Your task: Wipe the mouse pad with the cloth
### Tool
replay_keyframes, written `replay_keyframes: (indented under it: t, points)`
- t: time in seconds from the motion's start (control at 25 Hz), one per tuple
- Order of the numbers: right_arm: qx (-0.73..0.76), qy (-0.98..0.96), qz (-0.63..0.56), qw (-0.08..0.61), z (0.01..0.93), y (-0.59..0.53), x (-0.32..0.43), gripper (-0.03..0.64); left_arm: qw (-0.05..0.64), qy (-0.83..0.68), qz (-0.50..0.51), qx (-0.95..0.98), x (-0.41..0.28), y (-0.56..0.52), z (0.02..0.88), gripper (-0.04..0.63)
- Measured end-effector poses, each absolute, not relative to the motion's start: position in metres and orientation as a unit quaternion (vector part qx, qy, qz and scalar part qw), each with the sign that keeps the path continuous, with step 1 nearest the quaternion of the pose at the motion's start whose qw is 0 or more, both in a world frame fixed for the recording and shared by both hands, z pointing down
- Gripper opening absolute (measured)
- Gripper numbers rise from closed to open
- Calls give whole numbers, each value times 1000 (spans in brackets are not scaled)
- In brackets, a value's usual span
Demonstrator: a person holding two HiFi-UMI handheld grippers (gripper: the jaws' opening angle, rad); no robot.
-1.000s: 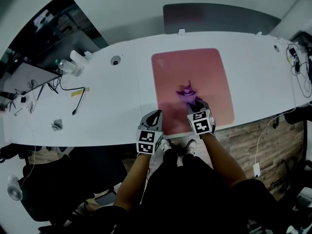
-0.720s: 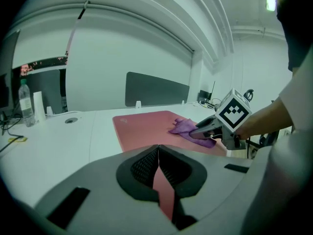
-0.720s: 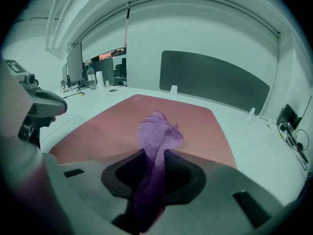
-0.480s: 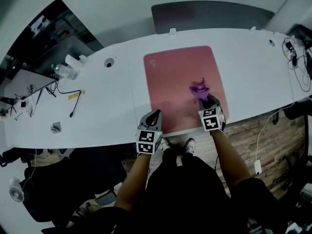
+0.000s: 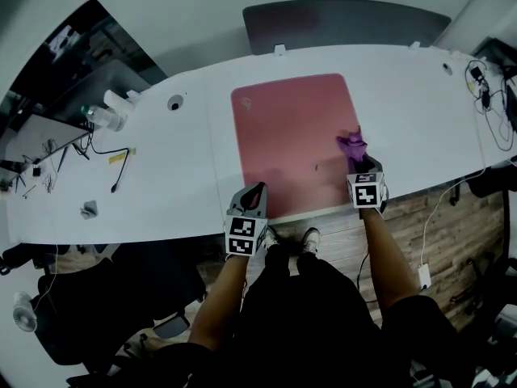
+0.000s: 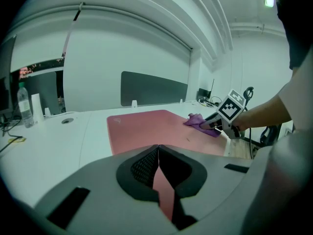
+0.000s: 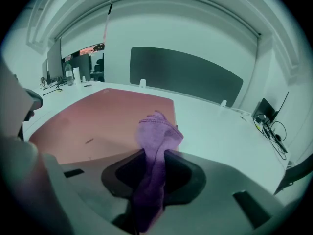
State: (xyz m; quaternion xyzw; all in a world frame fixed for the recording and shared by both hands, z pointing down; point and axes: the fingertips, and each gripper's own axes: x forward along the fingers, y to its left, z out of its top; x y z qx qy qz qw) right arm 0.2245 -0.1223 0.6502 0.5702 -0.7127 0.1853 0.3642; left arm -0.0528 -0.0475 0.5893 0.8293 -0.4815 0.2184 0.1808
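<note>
A large pink mouse pad [image 5: 295, 140] lies on the white table [image 5: 161, 168]. My right gripper [image 5: 361, 168] is shut on a purple cloth [image 5: 352, 143], which rests on the pad's near right corner. In the right gripper view the cloth [image 7: 155, 146] bunches up between the jaws, with the pad [image 7: 98, 119] spreading to the left. My left gripper [image 5: 254, 194] is shut with nothing in it, at the pad's near left edge. The left gripper view looks across the pad [image 6: 146, 129] to the cloth [image 6: 198, 123] and the right gripper [image 6: 208, 126].
A small dark speck [image 5: 316, 167] lies on the pad. At the table's left end are a water bottle [image 5: 101, 116], cables [image 5: 121, 164] and a crumpled bit [image 5: 88, 210]. More cables [image 5: 483, 87] lie at the far right. A dark panel [image 5: 339, 18] stands behind the table.
My right gripper has dragged the cloth to the right across the near part of the pad, from its middle to its right edge. The left gripper has stayed in place.
</note>
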Motion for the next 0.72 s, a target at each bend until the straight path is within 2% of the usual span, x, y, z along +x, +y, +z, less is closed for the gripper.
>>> replay_keyframes:
  t: [0.36,0.72]
  points:
    - [563,-712,151,392,638,-117,227,114,192,-508,217,811,-67,-44,598,21]
    - [514,-770,160,341,617,-98,155,114,201,-530,211,796,-83,-33,602,21]
